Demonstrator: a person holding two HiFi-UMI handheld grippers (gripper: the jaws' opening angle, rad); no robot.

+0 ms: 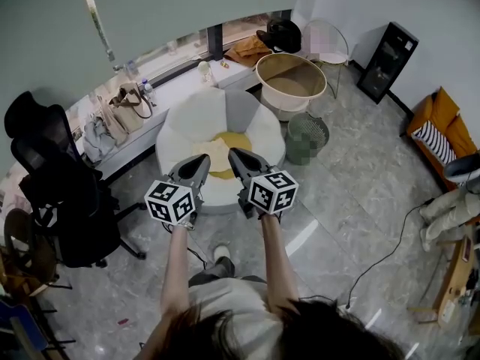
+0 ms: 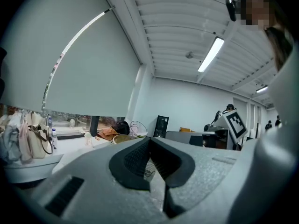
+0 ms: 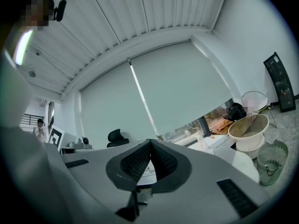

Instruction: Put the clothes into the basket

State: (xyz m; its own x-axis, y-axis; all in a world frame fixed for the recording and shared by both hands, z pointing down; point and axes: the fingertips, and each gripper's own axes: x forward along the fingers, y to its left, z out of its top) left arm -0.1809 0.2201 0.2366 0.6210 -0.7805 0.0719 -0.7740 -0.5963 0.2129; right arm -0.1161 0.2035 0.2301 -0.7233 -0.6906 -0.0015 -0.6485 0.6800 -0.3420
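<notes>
Lying in a yellow and cream heap, clothes (image 1: 229, 142) on the round white seat (image 1: 199, 115) at mid frame. Hanging just over them, left gripper (image 1: 206, 157) and right gripper (image 1: 231, 151), jaws shut tight, holding nothing. Farther up and right, well apart, big cream basket (image 1: 294, 98).
</notes>
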